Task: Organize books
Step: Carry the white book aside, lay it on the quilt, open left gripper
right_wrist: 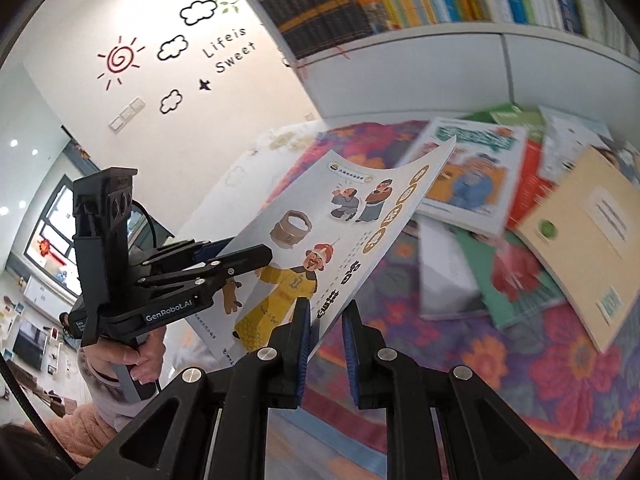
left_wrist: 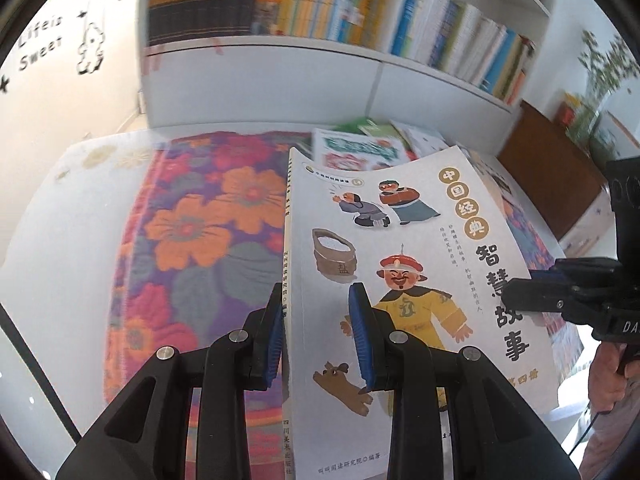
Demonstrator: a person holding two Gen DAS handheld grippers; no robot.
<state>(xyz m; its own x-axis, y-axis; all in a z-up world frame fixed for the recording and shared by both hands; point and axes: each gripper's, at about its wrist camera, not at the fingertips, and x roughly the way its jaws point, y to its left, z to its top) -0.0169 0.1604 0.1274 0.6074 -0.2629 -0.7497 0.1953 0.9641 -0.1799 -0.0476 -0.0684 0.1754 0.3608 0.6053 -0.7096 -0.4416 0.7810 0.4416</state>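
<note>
A white picture book (left_wrist: 400,280) with a cartoon man in yellow is held in the air above the flowered cloth. My left gripper (left_wrist: 318,336) straddles its spine edge, with a visible gap between the right pad and the cover. My right gripper (right_wrist: 326,344) straddles the opposite edge of the same book (right_wrist: 320,248), jaws partly apart around it. The right gripper also shows at the book's right edge in the left wrist view (left_wrist: 520,284), and the left gripper shows at the book's left side in the right wrist view (right_wrist: 240,256).
Several loose books (right_wrist: 500,200) lie piled on the flowered cloth (left_wrist: 192,240) at the right. A white bookcase (left_wrist: 360,60) full of upright books stands behind the table. A brown box (left_wrist: 560,184) sits at the far right.
</note>
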